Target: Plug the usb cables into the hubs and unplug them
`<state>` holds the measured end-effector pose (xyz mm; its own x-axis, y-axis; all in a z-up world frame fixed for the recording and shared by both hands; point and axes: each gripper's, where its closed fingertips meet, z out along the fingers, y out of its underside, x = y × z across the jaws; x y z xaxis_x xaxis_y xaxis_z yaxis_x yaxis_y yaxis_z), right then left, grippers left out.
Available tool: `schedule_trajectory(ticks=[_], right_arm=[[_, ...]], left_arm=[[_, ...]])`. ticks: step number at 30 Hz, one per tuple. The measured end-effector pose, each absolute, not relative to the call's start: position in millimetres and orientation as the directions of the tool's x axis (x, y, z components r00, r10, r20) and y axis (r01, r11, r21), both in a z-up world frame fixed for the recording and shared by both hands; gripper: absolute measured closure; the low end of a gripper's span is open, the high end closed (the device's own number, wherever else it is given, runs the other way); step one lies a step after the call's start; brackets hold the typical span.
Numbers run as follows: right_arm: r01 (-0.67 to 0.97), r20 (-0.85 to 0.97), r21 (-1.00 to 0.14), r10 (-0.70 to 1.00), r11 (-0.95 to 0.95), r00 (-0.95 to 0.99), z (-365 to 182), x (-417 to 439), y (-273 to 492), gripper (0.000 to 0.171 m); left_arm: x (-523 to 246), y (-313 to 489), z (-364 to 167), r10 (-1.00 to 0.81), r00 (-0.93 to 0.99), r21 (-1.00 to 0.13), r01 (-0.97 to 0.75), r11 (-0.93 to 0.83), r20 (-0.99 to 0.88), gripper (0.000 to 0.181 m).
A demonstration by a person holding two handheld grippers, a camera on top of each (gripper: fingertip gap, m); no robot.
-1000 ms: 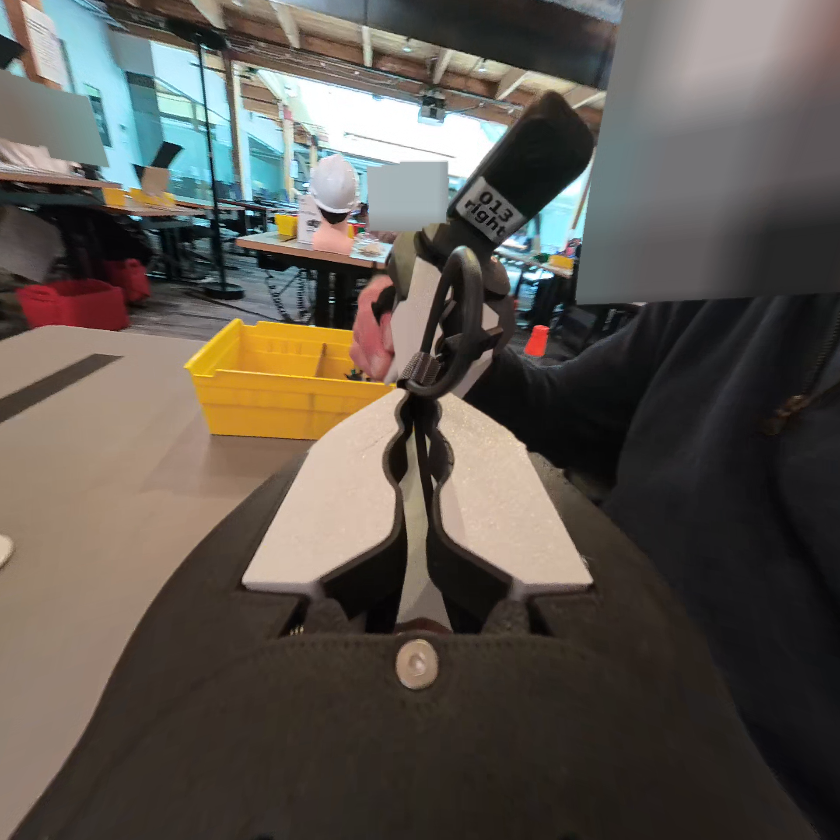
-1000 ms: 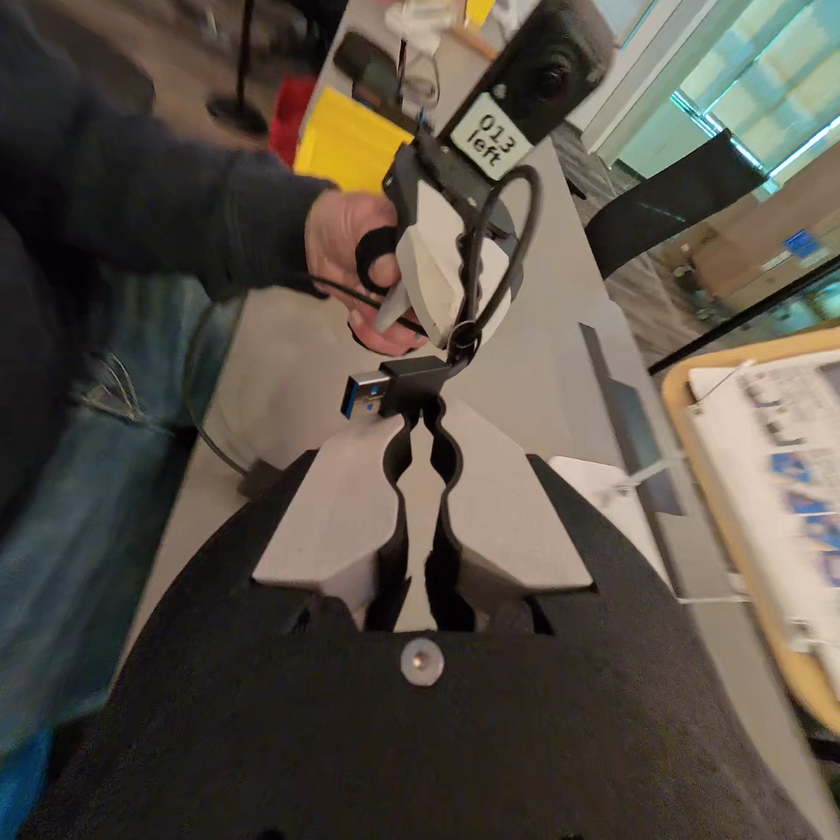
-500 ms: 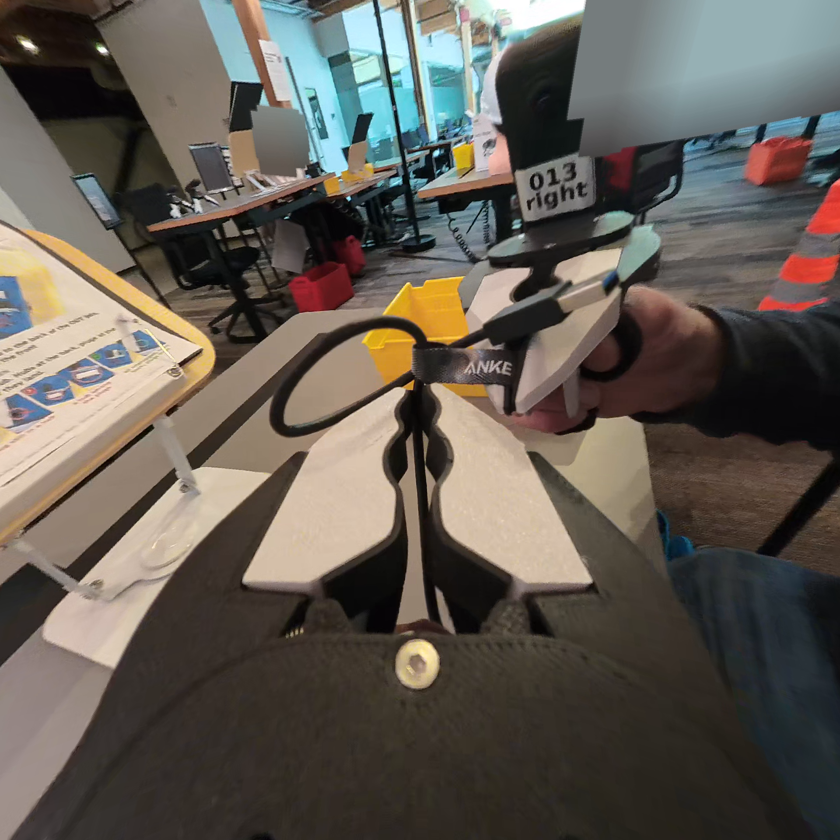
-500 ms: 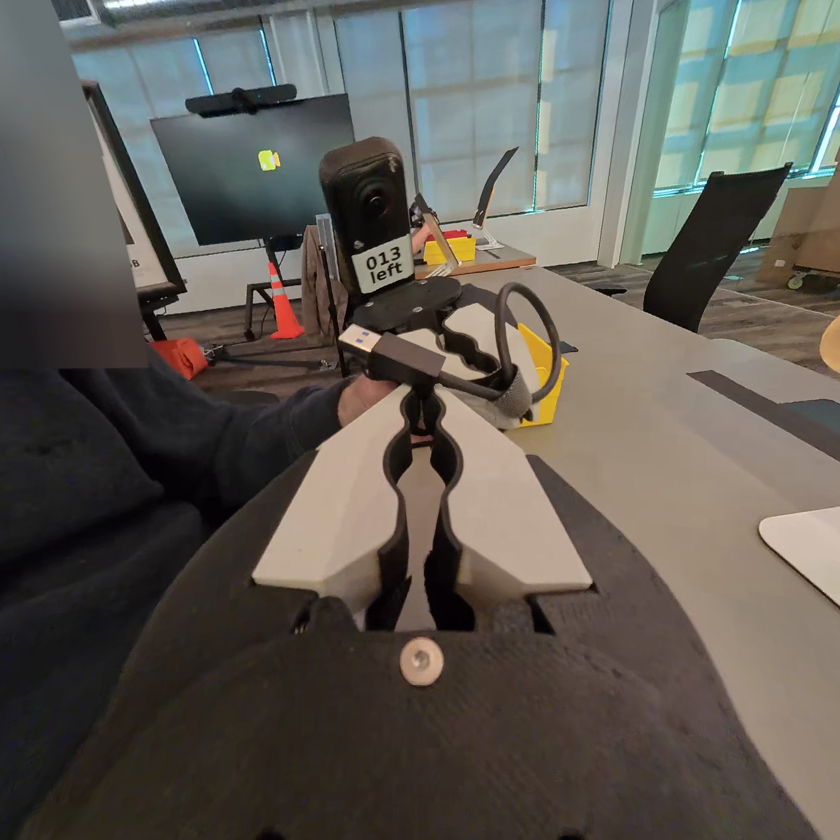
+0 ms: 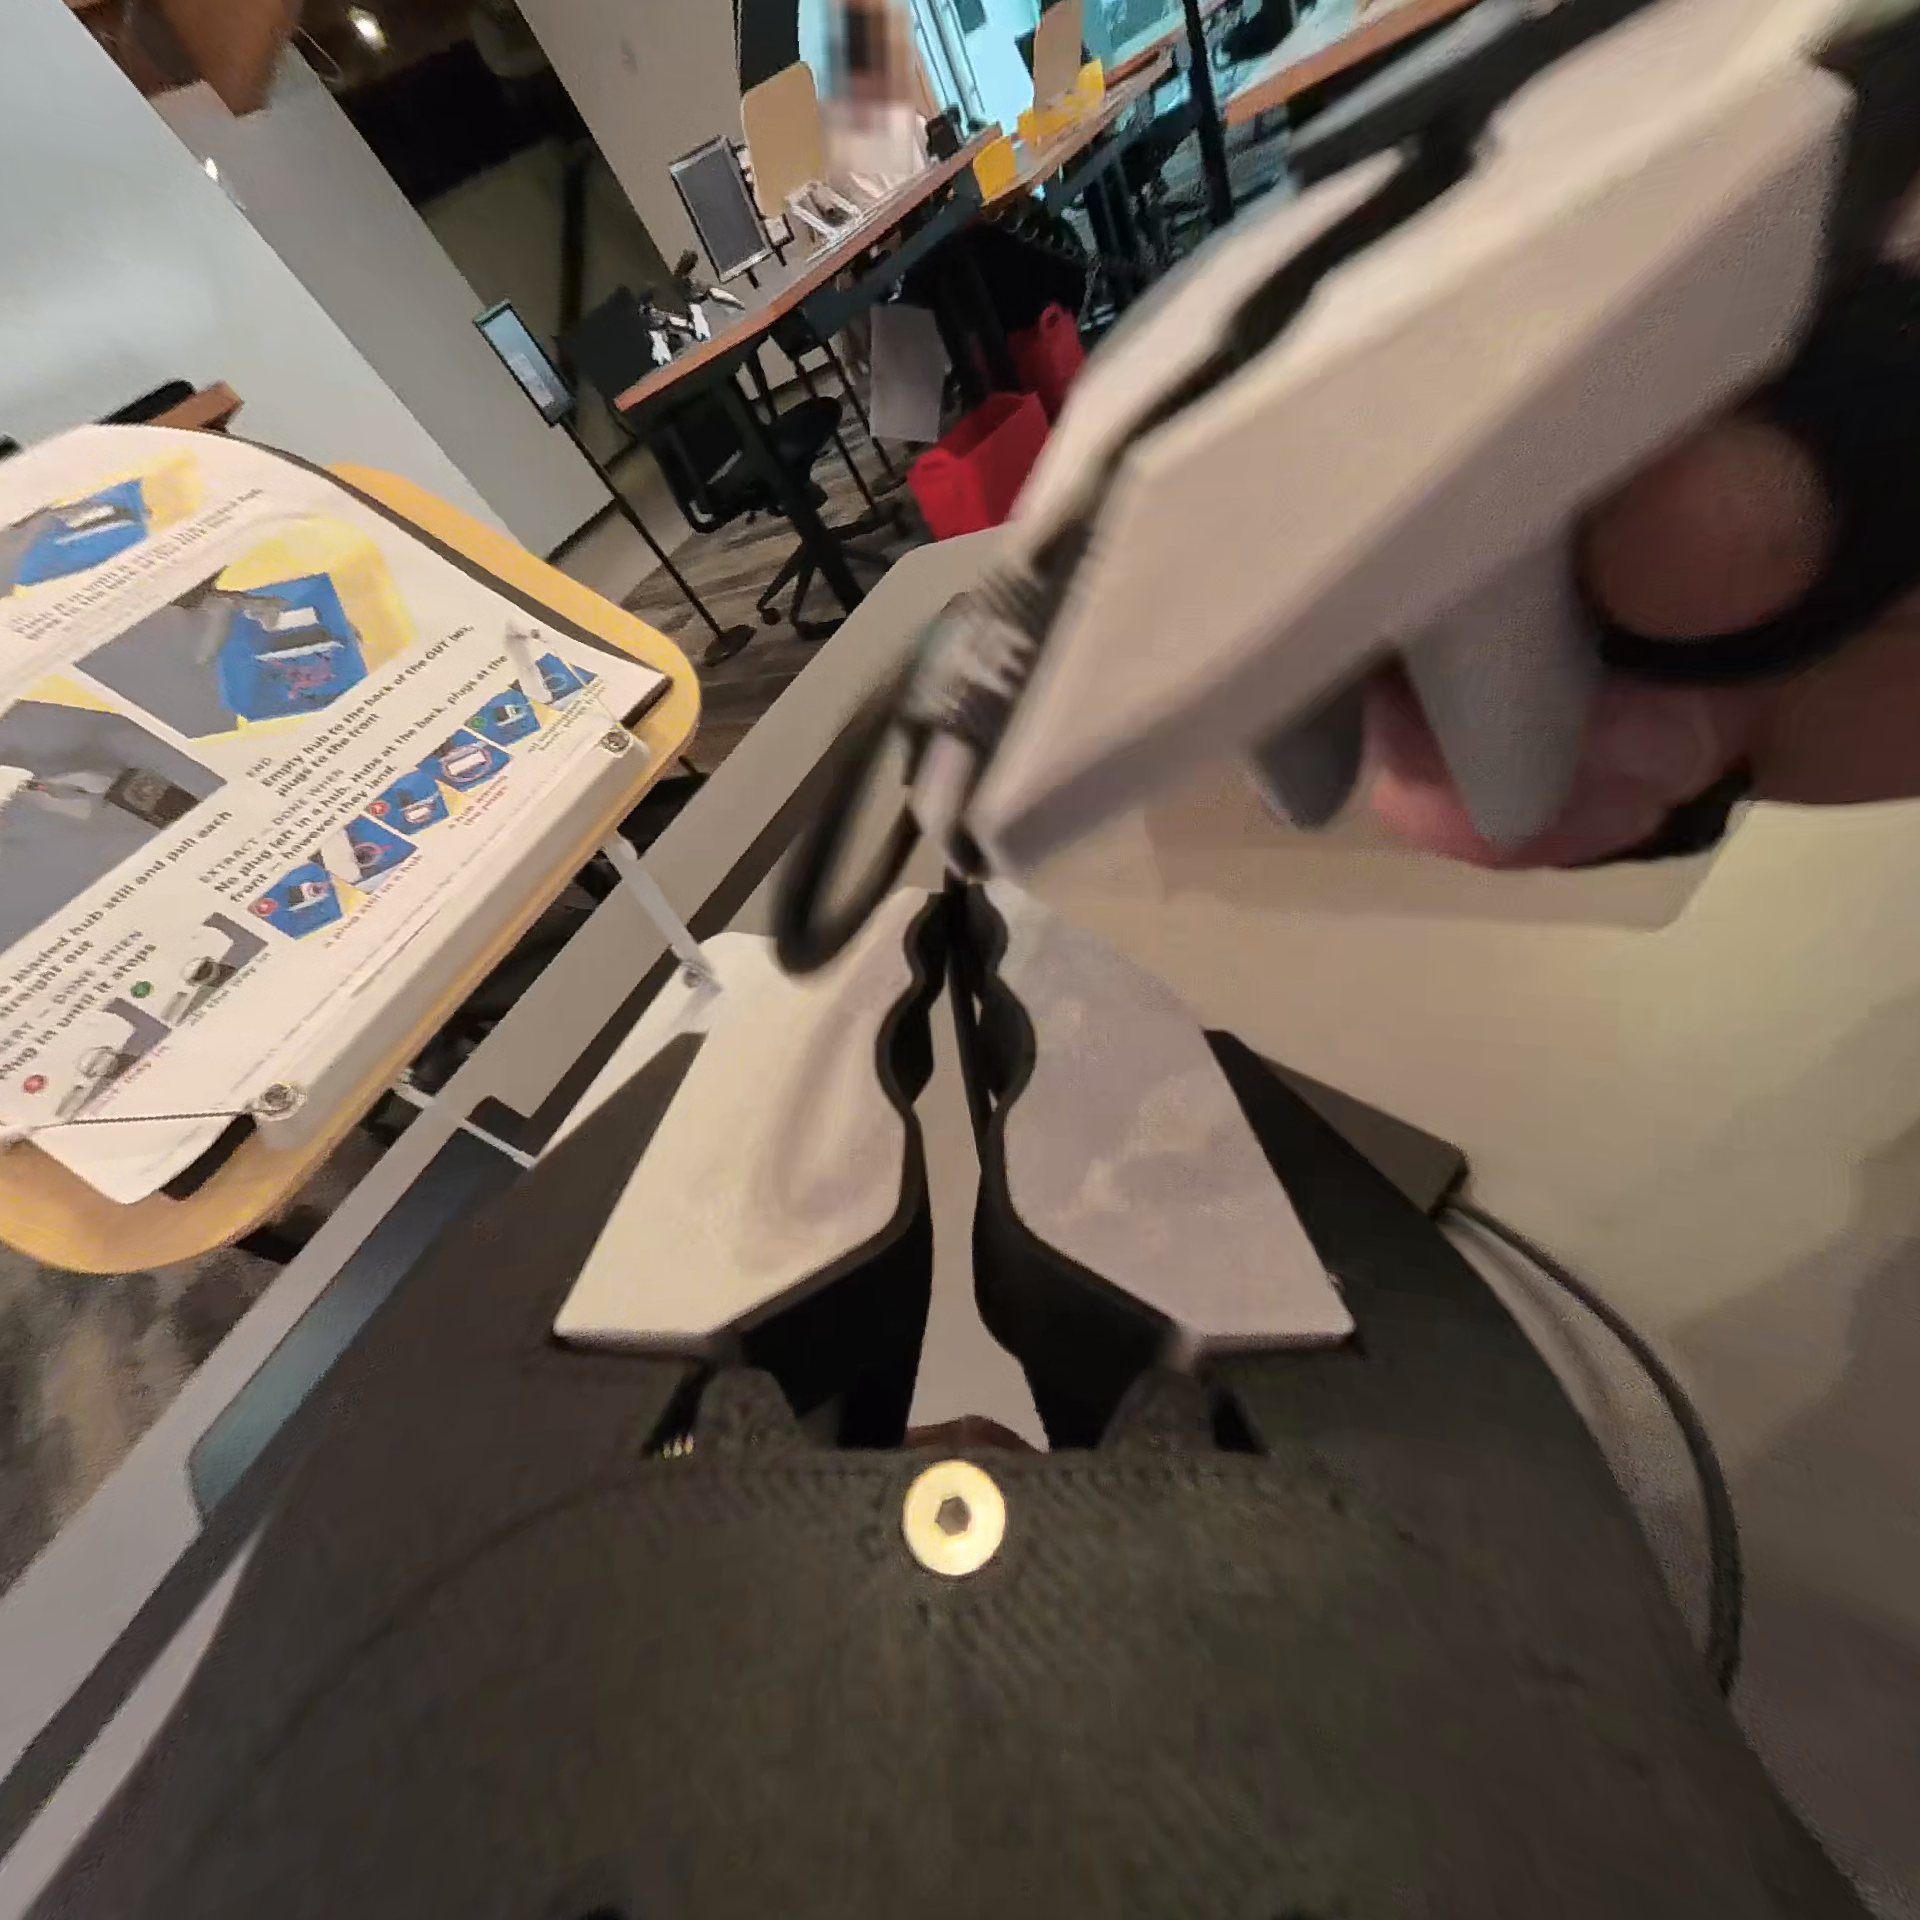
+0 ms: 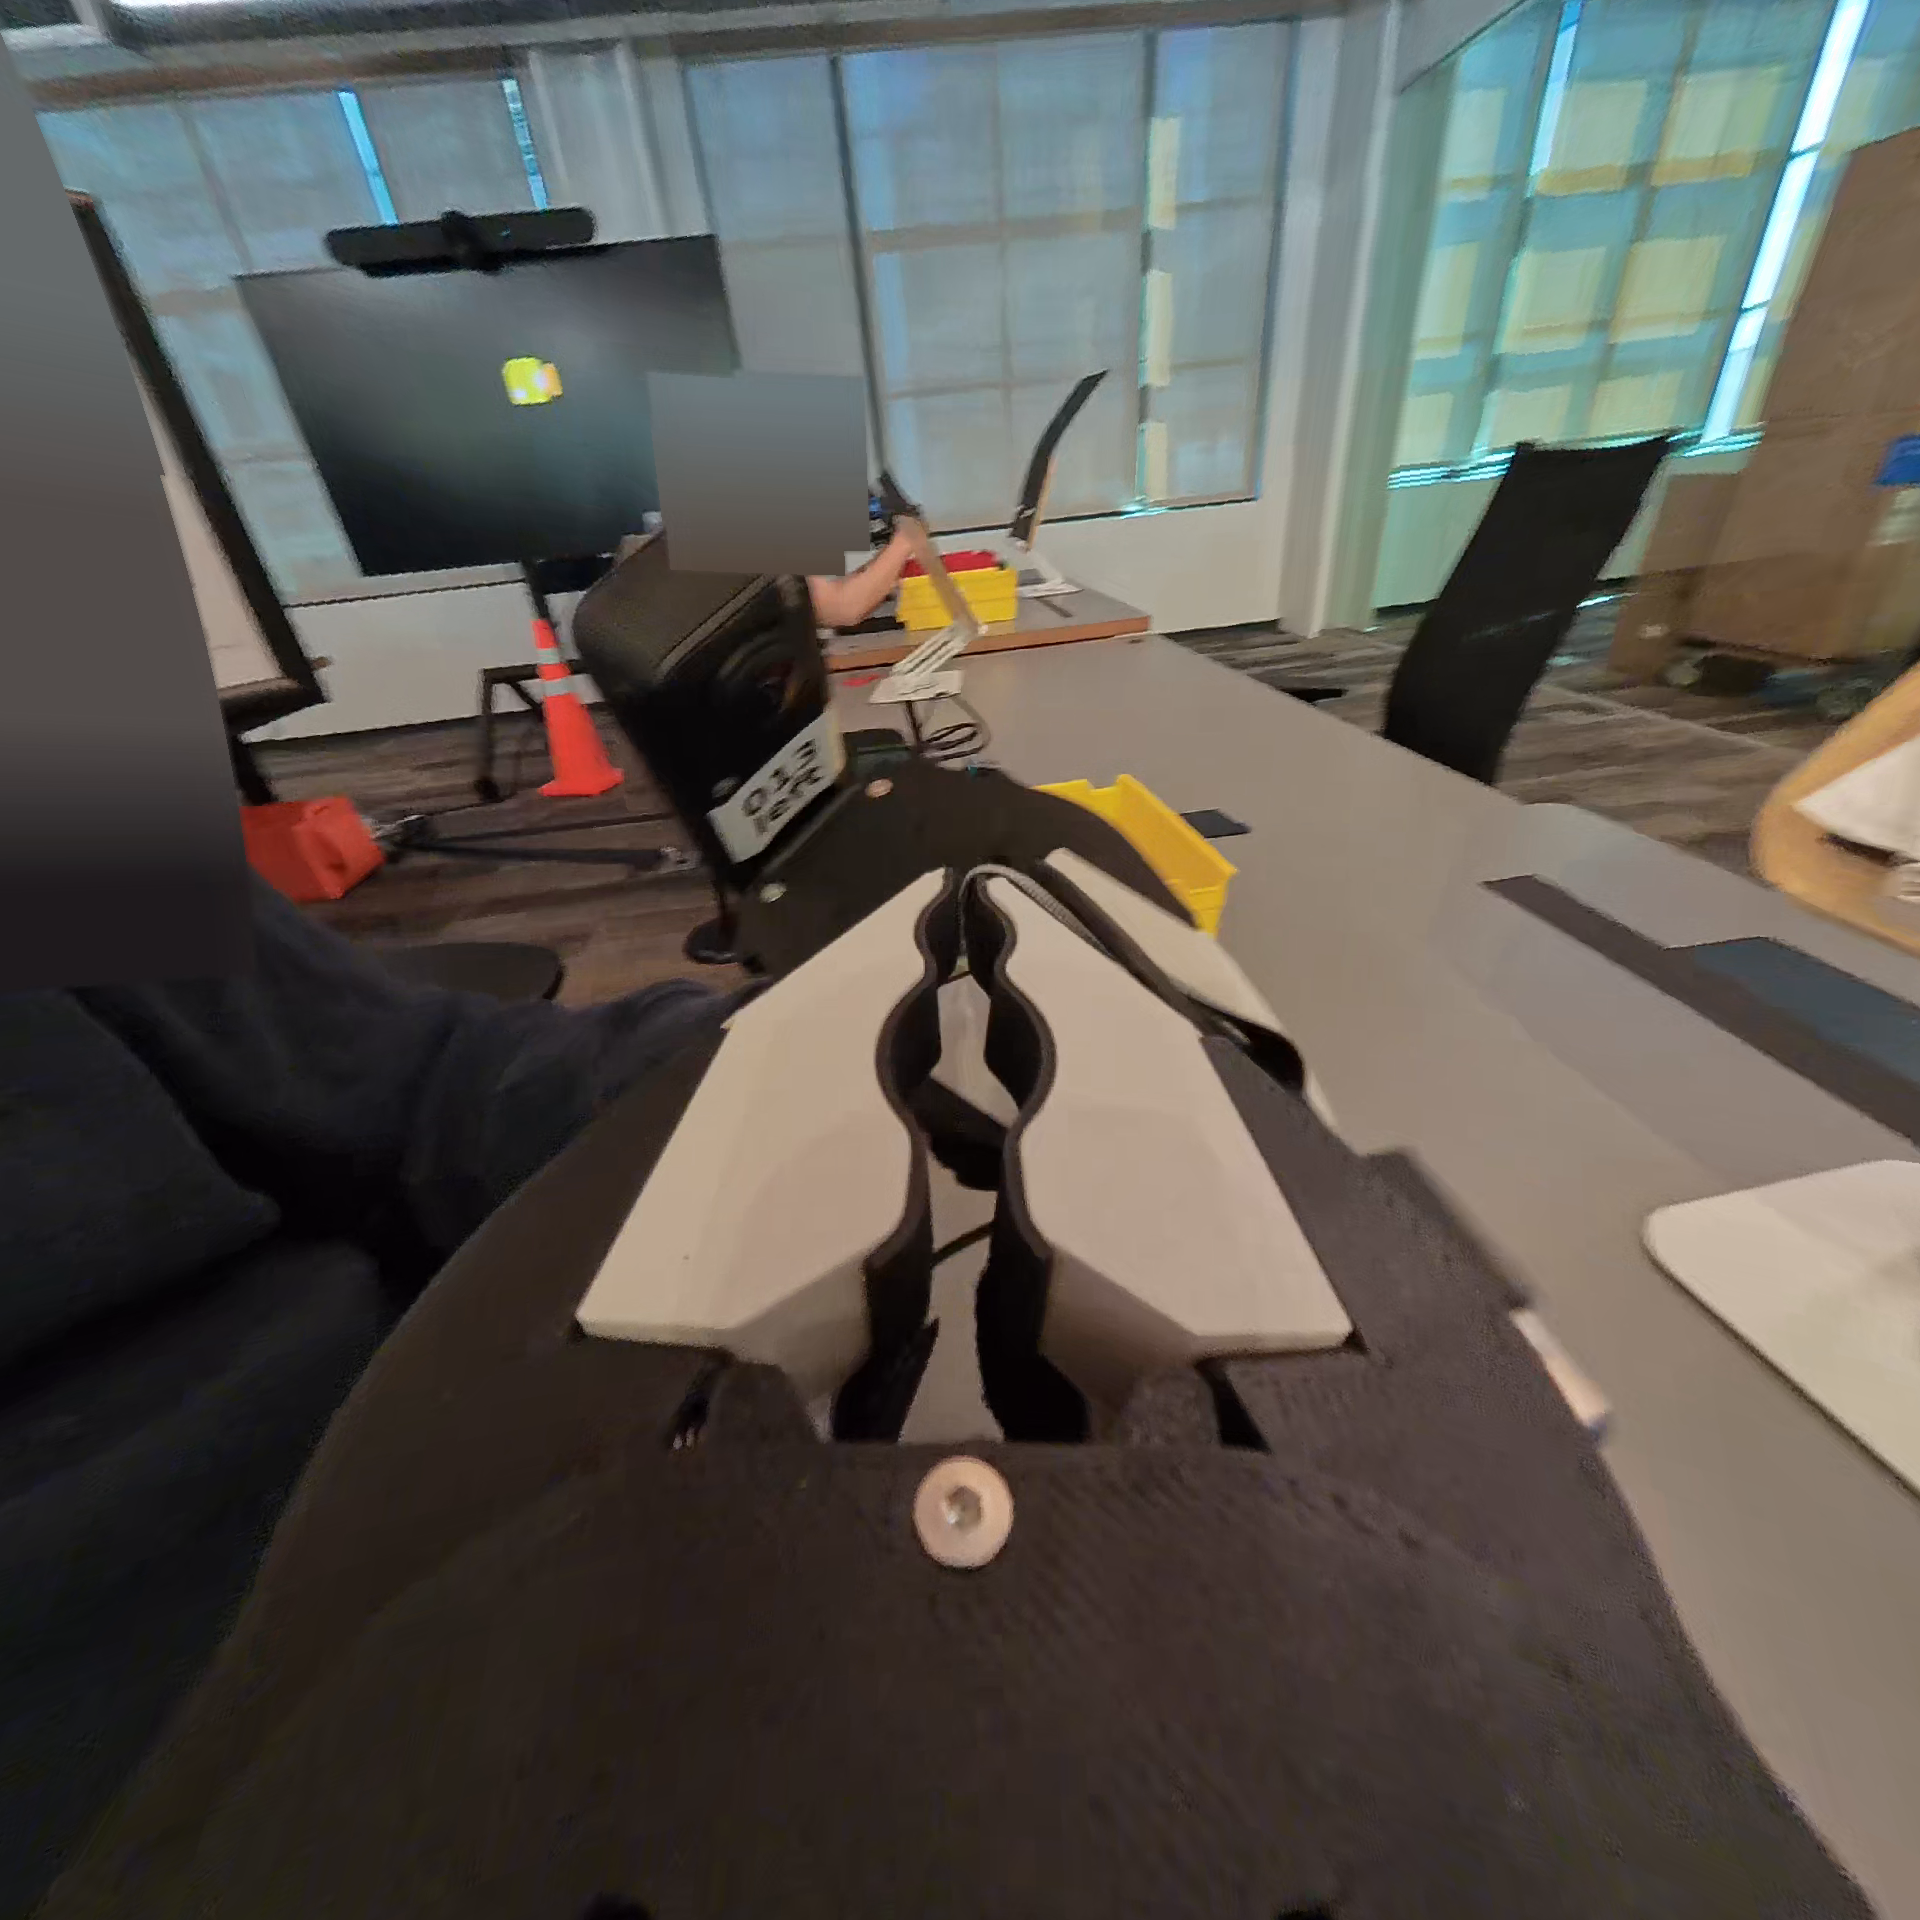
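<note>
My left gripper is shut on a thin black usb cable that runs between its jaws. The cable curls into a loop just past the tips. My right gripper is shut on the same cable's plug end. The plug is hidden, and only the cable shows leaving the tips to the right. In the left wrist view the right gripper hangs blurred just above my left fingers, held by a hand. A flat black box with a thin lead lies on the table by my left gripper.
An instruction board on a clear stand sits left, with its white base on the grey table. A yellow bin stands farther along. A dark sleeve is at the left. A person sits at a far desk. The left gripper's tips are roughly 9 centimetres from the right gripper's.
Both grippers have swung round and closed in on each other. The right gripper now sits right over the left one's tips. The blue-tipped plug no longer shows in the right wrist view.
</note>
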<state>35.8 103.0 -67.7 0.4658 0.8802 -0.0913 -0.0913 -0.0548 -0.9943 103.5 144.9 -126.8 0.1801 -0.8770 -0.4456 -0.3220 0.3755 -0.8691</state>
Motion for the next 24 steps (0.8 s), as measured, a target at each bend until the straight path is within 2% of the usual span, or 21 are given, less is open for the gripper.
schedule_trajectory(ticks=[1,3,4,6,8,11,13,16,18,21,23,24], right_arm=[[-0.080,-0.065,-0.996,0.859,-0.028,0.507,-67,42,108,0.171],[0.109,0.093,-0.994,0.778,0.032,0.621,-80,53,119,0.170],[0.165,0.127,-0.986,0.789,0.032,0.601,-85,49,115,0.163],[0.250,0.156,-0.968,0.817,0.015,0.555,-92,44,105,0.131],[0.301,0.241,-0.949,0.823,0.090,0.514,-86,48,92,0.146],[0.307,0.266,-0.945,0.818,0.116,0.509,-66,66,84,0.143],[0.317,0.268,-0.941,0.832,0.118,0.486,-57,76,81,0.132],[0.409,0.324,-0.906,0.801,0.110,0.503,-57,92,91,0.138],[0.453,0.385,-0.882,0.757,0.132,0.528,-51,100,101,0.151],[0.637,0.540,-0.759,0.679,0.137,0.497,-66,109,126,0.153],[0.737,0.593,-0.655,0.718,0.167,0.365,-89,104,130,0.153],[0.735,0.595,-0.645,0.740,0.208,0.313,-94,97,127,0.154]], left_arm=[[104,144,-127,-0.870,0.179,-0.864,-0.319,0.391,-0.460,0.179],[103,145,-125,-0.883,0.190,-0.880,-0.305,0.363,-0.430,0.178],[101,148,-123,-0.874,0.203,-0.876,-0.309,0.371,-0.442,0.178],[98,150,-120,-0.870,0.209,-0.875,-0.304,0.376,-0.446,0.178],[94,151,-116,-0.853,0.215,-0.864,-0.296,0.408,-0.476,0.179],[93,151,-116,-0.827,0.208,-0.835,-0.317,0.449,-0.523,0.179],[93,149,-117,-0.807,0.195,-0.813,-0.327,0.482,-0.557,0.179],[93,146,-113,-0.791,0.196,-0.800,-0.322,0.506,-0.580,0.179],[94,143,-114,-0.763,0.177,-0.767,-0.334,0.548,-0.621,0.179],[96,134,-115,-0.723,0.133,-0.714,-0.353,0.605,-0.678,0.179],[97,127,-115,-0.721,0.094,-0.701,-0.346,0.623,-0.687,0.179],[96,126,-114,-0.725,0.089,-0.704,-0.345,0.620,-0.683,0.180]])
